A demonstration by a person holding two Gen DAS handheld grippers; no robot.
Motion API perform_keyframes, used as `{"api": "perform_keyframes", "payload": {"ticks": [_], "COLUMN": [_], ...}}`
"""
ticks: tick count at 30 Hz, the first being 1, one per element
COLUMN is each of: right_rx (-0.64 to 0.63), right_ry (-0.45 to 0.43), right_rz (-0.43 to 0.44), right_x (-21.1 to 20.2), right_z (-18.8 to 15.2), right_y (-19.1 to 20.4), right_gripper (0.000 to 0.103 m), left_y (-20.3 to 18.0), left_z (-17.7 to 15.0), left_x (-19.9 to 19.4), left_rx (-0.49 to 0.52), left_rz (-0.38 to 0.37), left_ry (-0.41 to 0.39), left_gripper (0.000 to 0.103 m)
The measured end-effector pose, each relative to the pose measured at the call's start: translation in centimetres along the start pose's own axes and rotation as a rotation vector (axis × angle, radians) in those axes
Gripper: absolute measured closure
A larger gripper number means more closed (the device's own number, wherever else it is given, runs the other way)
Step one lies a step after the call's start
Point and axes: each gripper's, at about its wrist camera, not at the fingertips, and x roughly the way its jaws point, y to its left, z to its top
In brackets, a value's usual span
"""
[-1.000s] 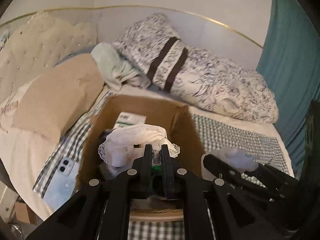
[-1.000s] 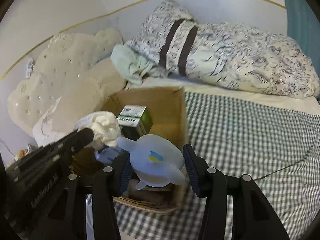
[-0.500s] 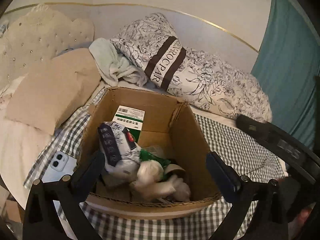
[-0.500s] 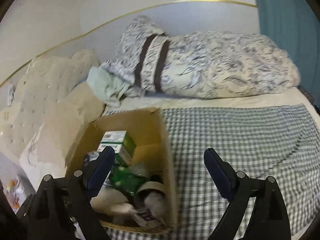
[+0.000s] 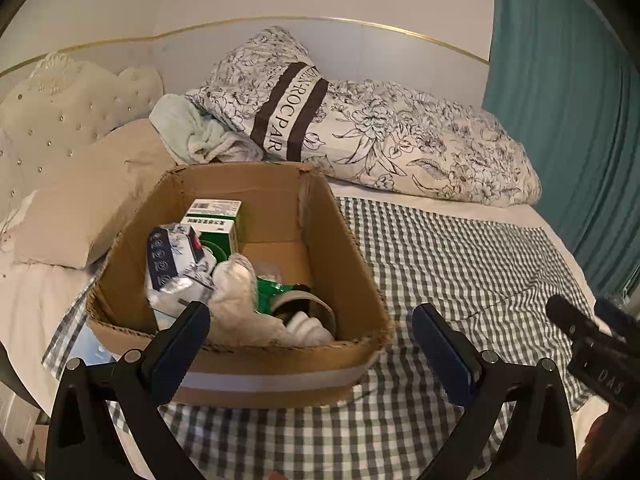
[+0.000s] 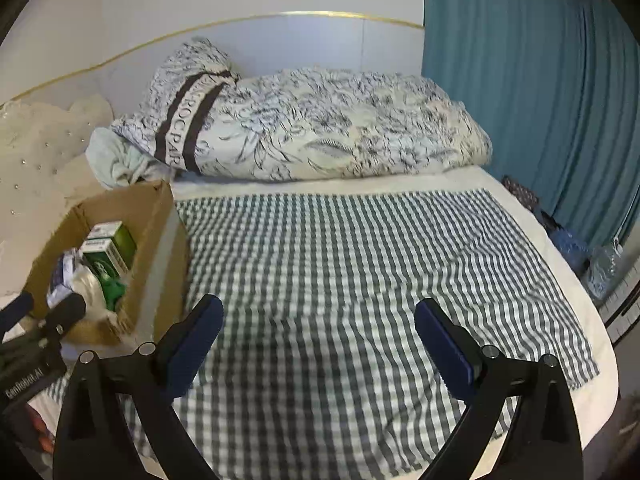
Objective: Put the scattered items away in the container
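Note:
An open cardboard box stands on the checked blanket. It holds a green-and-white carton, a patterned pack, a crumpled white cloth, a green packet and a tape roll. My left gripper hangs open just in front of the box's near wall, with nothing between its fingers. My right gripper is over bare blanket to the right of the box; its jaws are opening and nothing is between them. A pale blue phone peeks out at the box's left corner.
A floral duvet and a pale green towel lie behind the box, and a beige pillow and a tufted headboard to its left. A teal curtain hangs beyond the bed's right edge, with bags on the floor.
The left gripper opened, dropped the white cloth into the box and drew back. The right gripper opened, let go of the pale blue toy and swung right, away from the box.

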Motion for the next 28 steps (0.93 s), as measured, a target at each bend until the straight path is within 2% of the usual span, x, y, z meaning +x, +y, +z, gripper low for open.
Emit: {"api": "perform_keyframes", "payload": {"ticks": [3, 13, 22, 25, 28], "right_rx": [-0.007, -0.036, -0.022, -0.020, -0.013], "right_ry": [0.006, 0.027, 0.031, 0.031, 0.037], "right_rz": [0.007, 0.057, 0.067, 0.071, 0.076], "right_x": [-0.3, -0.4, -0.3, -0.4, -0.4], "right_z": [-0.4, -1.1, -1.1, -1.1, -1.3], "right_y": [-0.6, 0.4, 0.5, 0.4, 0.2], "right_gripper": [0.000, 0.000, 0.000, 0.000, 0.000], "left_y": [-0.8, -2.1, -1.9, -1.7, -1.6], "left_z": [0.1, 0.3, 0.1, 0.0, -0.1], "left_x": [-0.2, -1.3, -0.8, -1.1, -1.6], "left_rx": [0.014, 0.045, 0.052, 0.013, -0.012], "left_rz": [0.024, 0.042, 0.043, 0.090, 0.101], "left_ry": [0.011, 0.005, 0.049, 0.038, 0.033], "left_gripper": [0.000, 0.000, 0.000, 0.000, 0.000]}}
